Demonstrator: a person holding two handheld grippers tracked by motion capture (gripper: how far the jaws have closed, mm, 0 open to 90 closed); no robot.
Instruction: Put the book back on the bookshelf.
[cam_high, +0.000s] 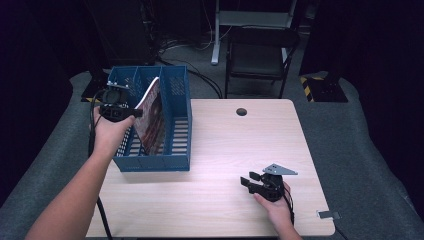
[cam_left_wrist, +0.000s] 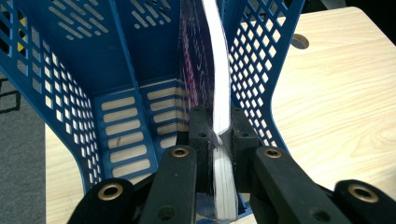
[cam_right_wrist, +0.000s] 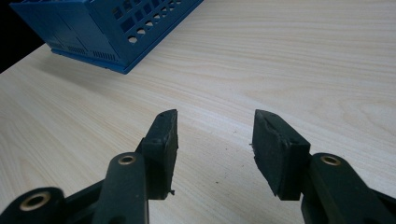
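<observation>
A thin magazine (cam_high: 152, 112) with a reddish cover stands tilted in the middle slot of a blue perforated file rack (cam_high: 177, 90) at the table's left. My left gripper (cam_high: 134, 113) reaches over the rack's left side and is shut on the magazine's upper edge. In the left gripper view the white page edge of the magazine (cam_left_wrist: 217, 56) runs between the pads of my left gripper (cam_left_wrist: 218, 126), which press on both sides, with the rack's walls (cam_left_wrist: 65, 93) around it. My right gripper (cam_high: 248, 180) rests low over the table's front right, open and holding nothing (cam_right_wrist: 215, 135).
The wooden table (cam_high: 240, 145) has a round cable hole (cam_high: 241, 111) at its back edge and a small metal tab (cam_high: 327, 214) at the front right corner. A black chair (cam_high: 260, 55) stands behind the table. A corner of the rack (cam_right_wrist: 93, 28) shows in the right gripper view.
</observation>
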